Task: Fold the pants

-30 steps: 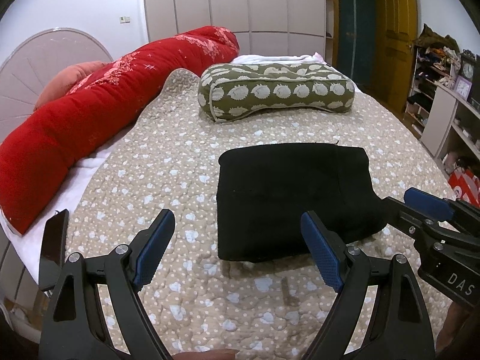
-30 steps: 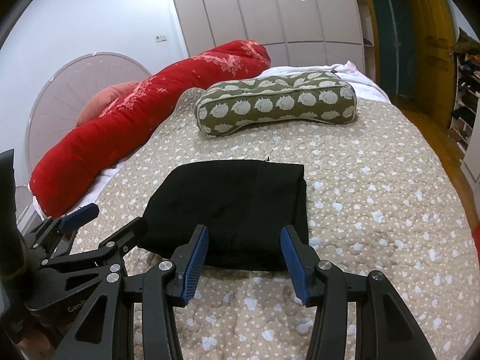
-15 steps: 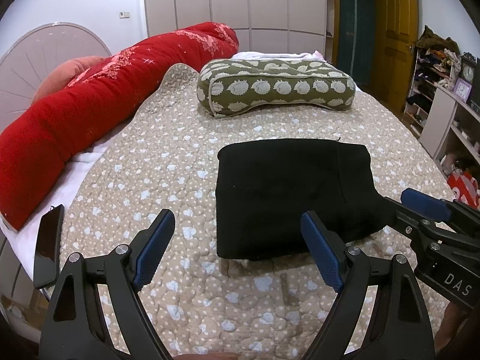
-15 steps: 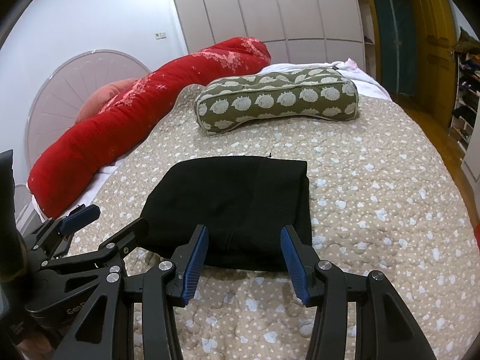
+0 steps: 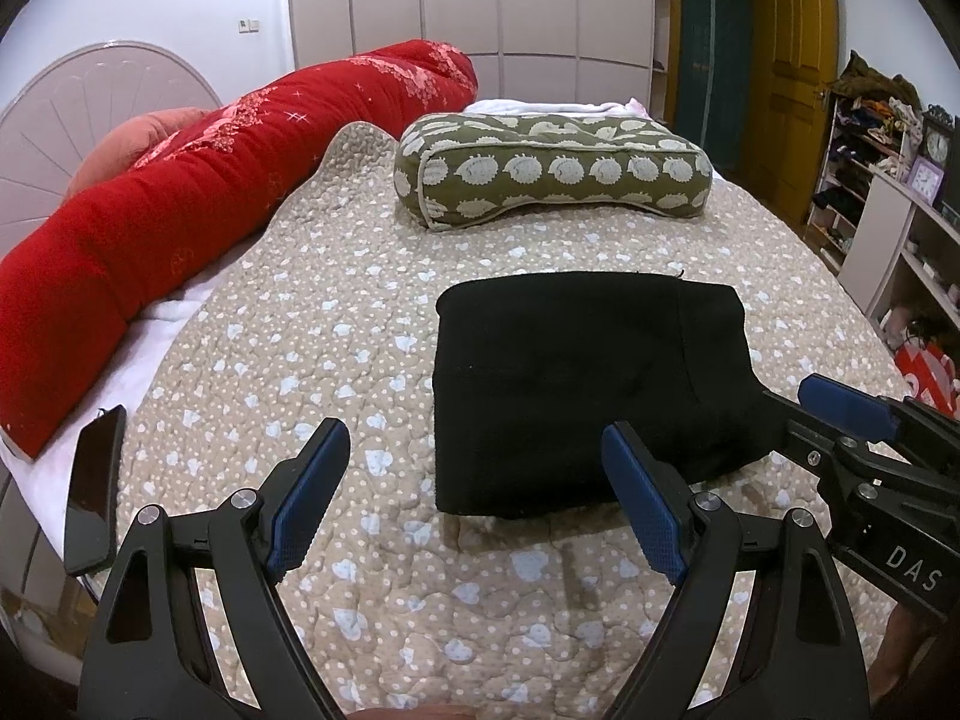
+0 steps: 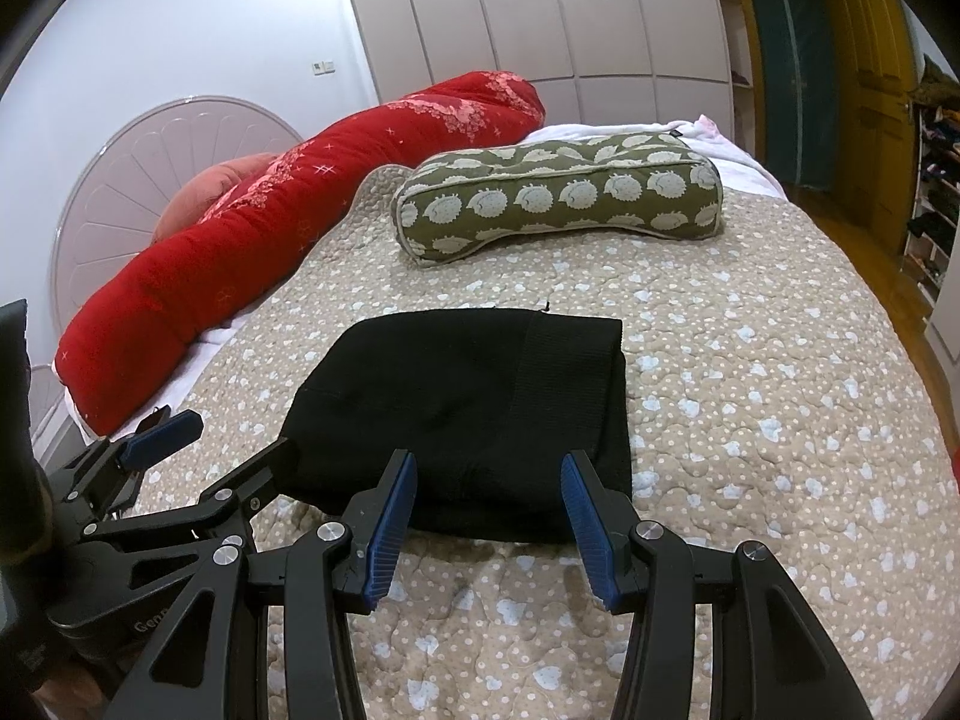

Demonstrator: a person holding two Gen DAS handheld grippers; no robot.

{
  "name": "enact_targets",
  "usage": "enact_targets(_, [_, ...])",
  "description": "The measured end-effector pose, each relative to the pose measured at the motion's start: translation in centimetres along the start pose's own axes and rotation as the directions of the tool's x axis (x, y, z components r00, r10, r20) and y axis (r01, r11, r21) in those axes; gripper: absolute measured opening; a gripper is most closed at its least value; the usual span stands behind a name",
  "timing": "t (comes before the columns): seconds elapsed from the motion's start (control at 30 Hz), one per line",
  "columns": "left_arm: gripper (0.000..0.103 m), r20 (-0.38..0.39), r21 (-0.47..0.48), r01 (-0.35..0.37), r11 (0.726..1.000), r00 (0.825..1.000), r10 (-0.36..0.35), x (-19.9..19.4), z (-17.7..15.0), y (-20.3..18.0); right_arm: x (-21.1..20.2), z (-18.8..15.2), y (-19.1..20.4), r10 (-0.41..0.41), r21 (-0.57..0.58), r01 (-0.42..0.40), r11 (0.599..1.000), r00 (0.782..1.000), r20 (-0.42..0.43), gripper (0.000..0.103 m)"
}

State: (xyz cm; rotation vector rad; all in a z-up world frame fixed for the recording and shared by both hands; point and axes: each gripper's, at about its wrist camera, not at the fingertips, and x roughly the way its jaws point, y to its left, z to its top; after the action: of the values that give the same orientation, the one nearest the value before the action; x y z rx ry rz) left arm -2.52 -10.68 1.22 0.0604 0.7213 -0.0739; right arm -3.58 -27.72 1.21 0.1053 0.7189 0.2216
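Note:
The black pants (image 5: 591, 384) lie folded into a compact rectangle on the beige quilted bedspread (image 5: 336, 330); they also show in the right wrist view (image 6: 474, 414). My left gripper (image 5: 477, 498) is open and empty, held above the quilt just short of the pants' near left corner. My right gripper (image 6: 486, 510) is open and empty, held over the pants' near edge. The right gripper shows at the right of the left wrist view (image 5: 840, 420), and the left gripper at the left of the right wrist view (image 6: 180, 450).
A green patterned pillow (image 5: 552, 171) lies behind the pants. A long red bolster (image 5: 198, 180) runs along the left side. A black phone (image 5: 96, 486) lies at the bed's left edge. Shelves (image 5: 888, 198) and a yellow door (image 5: 786, 72) stand to the right.
Both grippers have drawn back a little from the pants and lifted slightly. The pants lie where they were. Both grippers stay open.

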Motion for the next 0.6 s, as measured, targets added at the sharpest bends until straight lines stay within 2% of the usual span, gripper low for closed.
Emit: enact_targets(0.6, [0.086,-0.005,-0.002,0.000,1.000,1.000,0.000,0.10,-0.16,0.14,0.16,-0.10,0.15,0.004,-0.006,-0.004,1.000,1.000,-0.006,0.048])
